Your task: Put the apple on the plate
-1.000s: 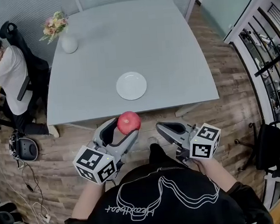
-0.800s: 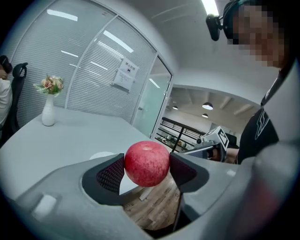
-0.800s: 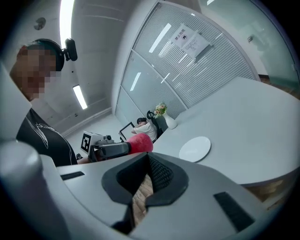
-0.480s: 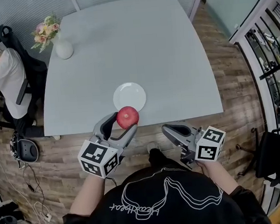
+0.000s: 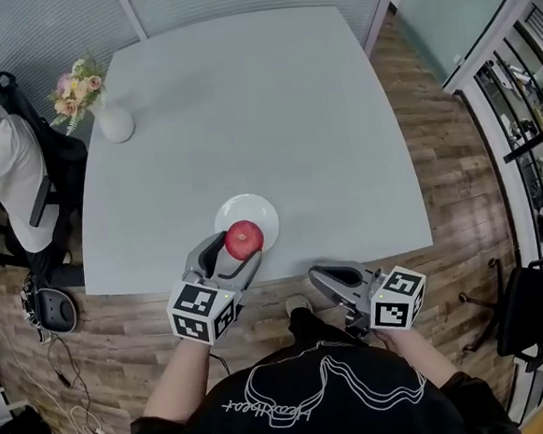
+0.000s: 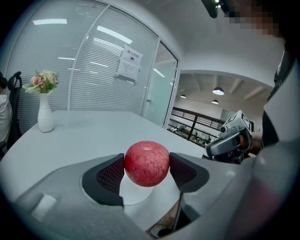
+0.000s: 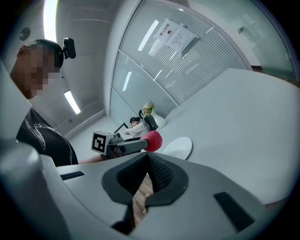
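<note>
A red apple (image 5: pixel 243 239) is clamped between the pads of my left gripper (image 5: pixel 235 247), held in the air over the near part of the white plate (image 5: pixel 260 213). The plate lies on the grey table (image 5: pixel 244 101) close to its near edge. In the left gripper view the apple (image 6: pixel 146 163) fills the gap between both pads, with the plate (image 6: pixel 132 193) right below it. My right gripper (image 5: pixel 325 275) hovers off the table's near edge over the wooden floor, jaws shut with nothing in them. From the right gripper view the apple (image 7: pixel 152 140) and plate (image 7: pixel 177 147) show to the left.
A white vase with flowers (image 5: pixel 104 112) stands at the table's far left corner. A seated person (image 5: pixel 1 167) and a black chair are beyond the table's left side. Railings and a dark chair (image 5: pixel 531 303) stand at the right. Wooden floor (image 5: pixel 456 187) surrounds the table.
My left gripper has carried the apple forward from over the floor to above the plate. The right gripper has kept its place off the table's near edge.
</note>
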Demonstrator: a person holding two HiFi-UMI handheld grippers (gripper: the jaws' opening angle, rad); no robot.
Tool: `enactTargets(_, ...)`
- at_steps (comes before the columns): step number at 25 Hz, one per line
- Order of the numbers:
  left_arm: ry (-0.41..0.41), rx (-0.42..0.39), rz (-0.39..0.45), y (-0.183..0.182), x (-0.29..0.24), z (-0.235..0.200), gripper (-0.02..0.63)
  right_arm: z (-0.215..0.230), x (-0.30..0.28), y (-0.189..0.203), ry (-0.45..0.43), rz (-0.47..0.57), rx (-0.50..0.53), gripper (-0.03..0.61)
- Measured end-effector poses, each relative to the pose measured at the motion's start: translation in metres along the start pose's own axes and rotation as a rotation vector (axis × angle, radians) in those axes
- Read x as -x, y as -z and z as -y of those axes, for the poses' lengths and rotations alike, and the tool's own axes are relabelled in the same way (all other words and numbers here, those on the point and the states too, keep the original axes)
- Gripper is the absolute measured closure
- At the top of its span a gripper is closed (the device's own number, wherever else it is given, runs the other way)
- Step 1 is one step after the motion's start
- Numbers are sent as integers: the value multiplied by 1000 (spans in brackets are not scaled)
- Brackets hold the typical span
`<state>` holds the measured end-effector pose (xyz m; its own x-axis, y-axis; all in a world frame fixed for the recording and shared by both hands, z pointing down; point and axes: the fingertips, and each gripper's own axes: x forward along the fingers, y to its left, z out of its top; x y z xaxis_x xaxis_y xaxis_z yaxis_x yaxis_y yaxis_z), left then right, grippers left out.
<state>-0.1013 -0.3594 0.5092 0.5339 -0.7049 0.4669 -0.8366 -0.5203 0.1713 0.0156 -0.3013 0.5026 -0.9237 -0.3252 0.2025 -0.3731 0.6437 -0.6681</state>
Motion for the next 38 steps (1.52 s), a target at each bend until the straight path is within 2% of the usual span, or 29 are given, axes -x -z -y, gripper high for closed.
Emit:
enactTargets(7, -28, -24, -24, 13, -31, -17, 304, 17, -5, 2, 8, -24, -24, 571)
enactTargets(12, -45, -10, -35, 21, -46, -29, 304, 27, -7, 6, 23, -43, -44, 571)
enactTargets(20, -68, -65, -79, 34, -64, -38, 304, 35, -9, 13, 29, -65, -58, 571)
enactTargets(29, -87, -72, -119, 50, -70, -44, 304, 36, -8, 10, 27, -55, -46, 571)
enactTargets(35, -86, -66, -107, 50, -74, -46, 304, 35, -7, 9, 32, -58, 7, 571)
enactTargets(38, -85, -77, -114, 53, -74, -46, 304, 35, -9, 11, 28, -58, -6, 571)
